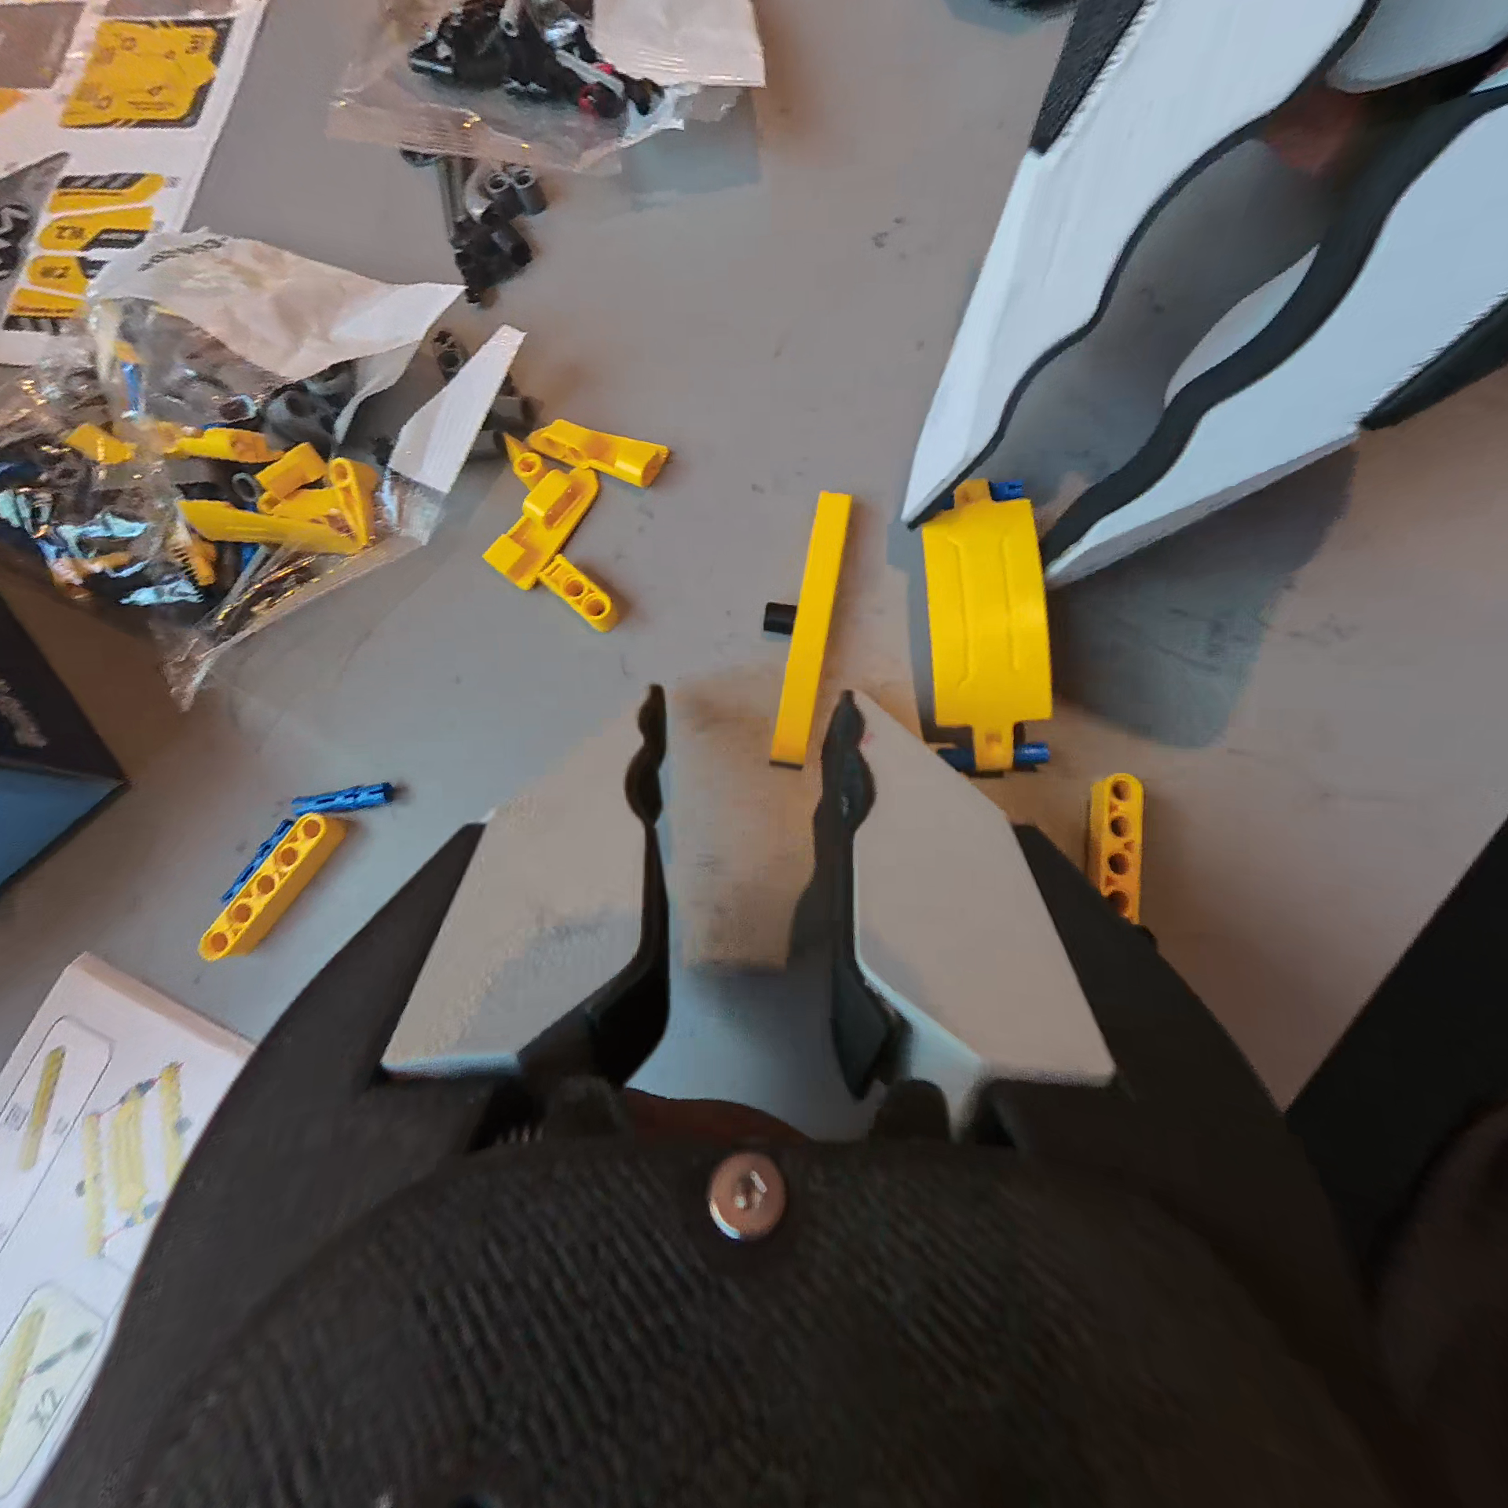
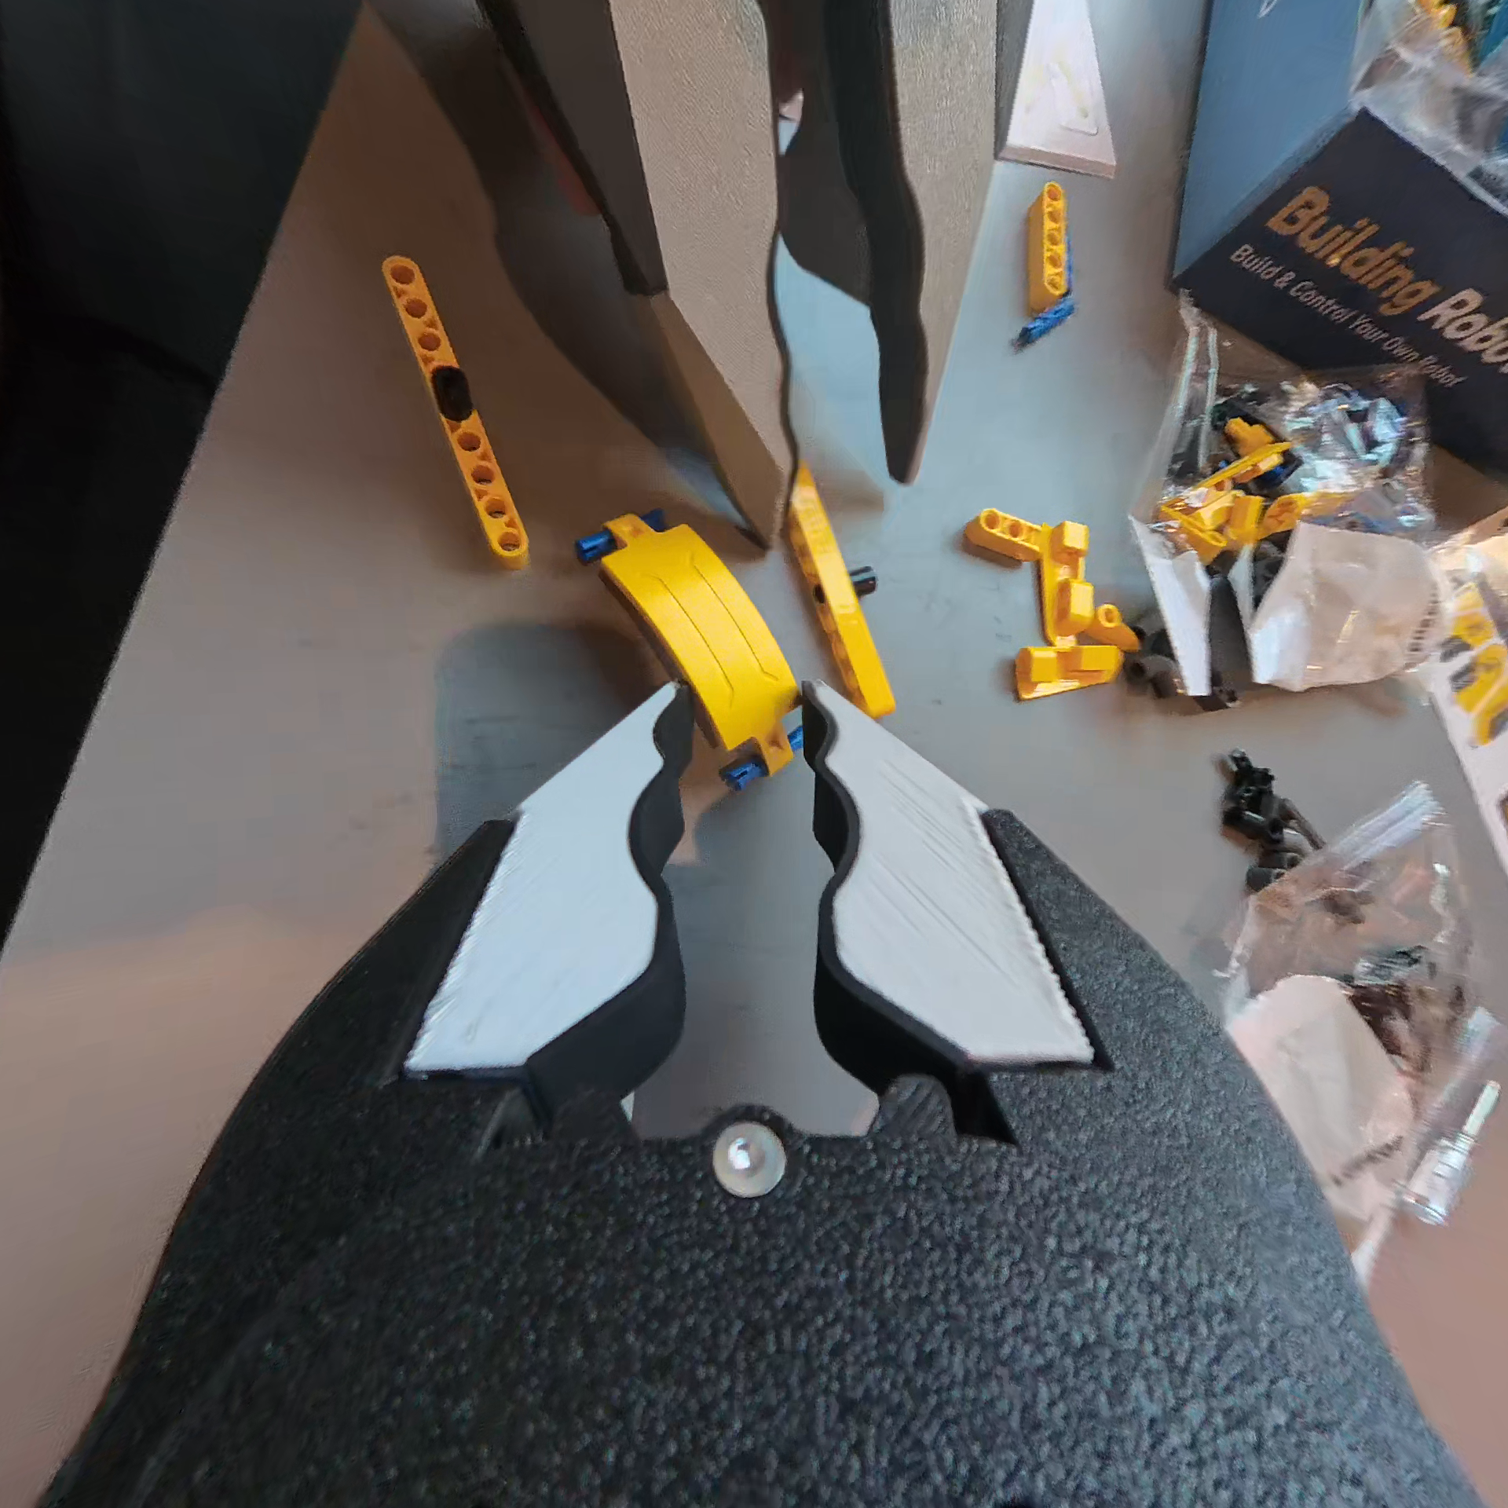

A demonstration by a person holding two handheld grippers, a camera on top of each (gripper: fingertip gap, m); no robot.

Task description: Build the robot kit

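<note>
A curved yellow panel (image 1: 987, 620) with blue pins at both ends lies on the grey table (image 1: 734, 343). My right gripper (image 2: 742, 689) is open, its jaws standing either side of the panel's (image 2: 702, 620) near end, close to its edges. From the left wrist view the right gripper (image 1: 979, 548) comes in from the upper right. A long yellow beam (image 1: 812, 628) with a black pin (image 1: 779, 616) lies left of the panel. My left gripper (image 1: 749, 702) is open and empty, with the beam's near end just inside its right fingertip (image 1: 844, 734). The left gripper (image 2: 832, 510) and the beam (image 2: 840, 620) also show in the right wrist view.
Another long holed beam (image 2: 453, 408) lies near the table's edge. A short beam with blue pins (image 1: 273, 885), loose yellow pieces (image 1: 563, 522), open bags of parts (image 1: 204, 490) (image 2: 1273, 522), a dark box (image 2: 1346, 245), an instruction booklet (image 1: 73, 1159) and a sticker sheet (image 1: 98, 163) surround the work area. One gripper's finger ends stand about 6 cm off the other's.
</note>
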